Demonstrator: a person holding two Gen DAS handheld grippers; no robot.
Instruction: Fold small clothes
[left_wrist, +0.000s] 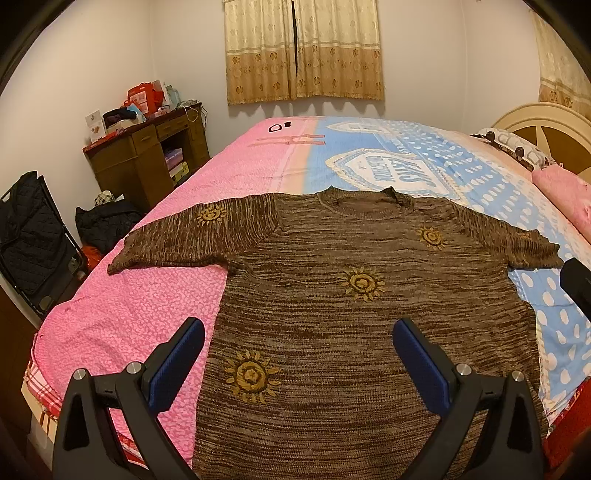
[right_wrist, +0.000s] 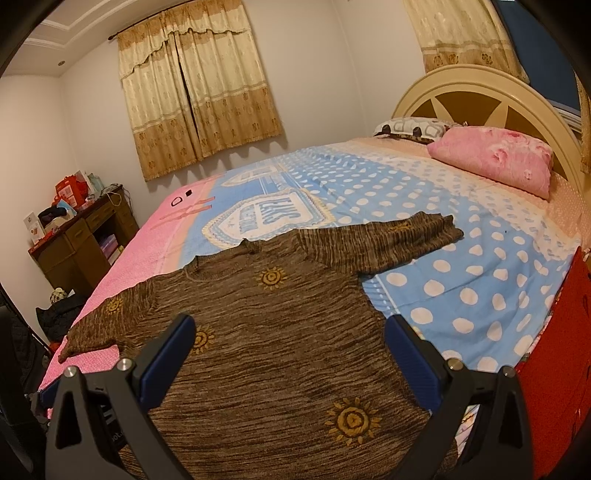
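A brown knit sweater (left_wrist: 332, 306) with yellow sun motifs lies flat on the bed, front up, both sleeves spread out to the sides, neck toward the far side. It also shows in the right wrist view (right_wrist: 280, 354). My left gripper (left_wrist: 298, 328) is open and empty, hovering above the sweater's lower left part. My right gripper (right_wrist: 290, 325) is open and empty, hovering above the sweater's lower right part. The hem is hidden under the grippers.
The bed has a pink and blue dotted cover (right_wrist: 461, 280). A pink pillow (right_wrist: 495, 155) lies by the cream headboard (right_wrist: 480, 88). A cluttered wooden desk (left_wrist: 147, 147) and dark bags (left_wrist: 33, 232) stand left of the bed. Red fabric (right_wrist: 554, 362) hangs at the right edge.
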